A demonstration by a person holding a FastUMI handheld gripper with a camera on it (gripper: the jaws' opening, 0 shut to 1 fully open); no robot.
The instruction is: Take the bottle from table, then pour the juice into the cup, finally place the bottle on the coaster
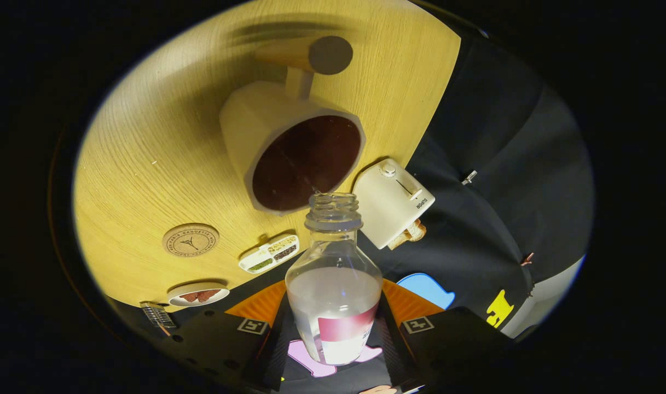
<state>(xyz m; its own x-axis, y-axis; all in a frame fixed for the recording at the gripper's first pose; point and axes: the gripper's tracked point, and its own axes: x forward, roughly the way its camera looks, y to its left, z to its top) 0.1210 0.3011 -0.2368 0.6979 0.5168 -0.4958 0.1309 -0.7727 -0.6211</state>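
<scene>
I am seeing hand-held gripper [335, 334] pinching bottle [334, 284] by lower body, both fingers pressing its sides. Bottle sitting between fingers, uncapped, tilting mouth toward cup [300, 158], pale liquid filling lower half. Cup standing on desk [146, 164] just beyond bottle mouth, dark inside, handle pointing away. Coaster [191, 239] lying on desk, well apart from cup. Toaster [392, 205] resting beside cup at desk edge; divided dish [269, 254] lying between coaster and bottle.

bottle [333, 284]: base hidden between the fingers [267, 339]
cup [300, 158]: handle blurred
toaster [393, 205]: far end behind bottle neck
</scene>
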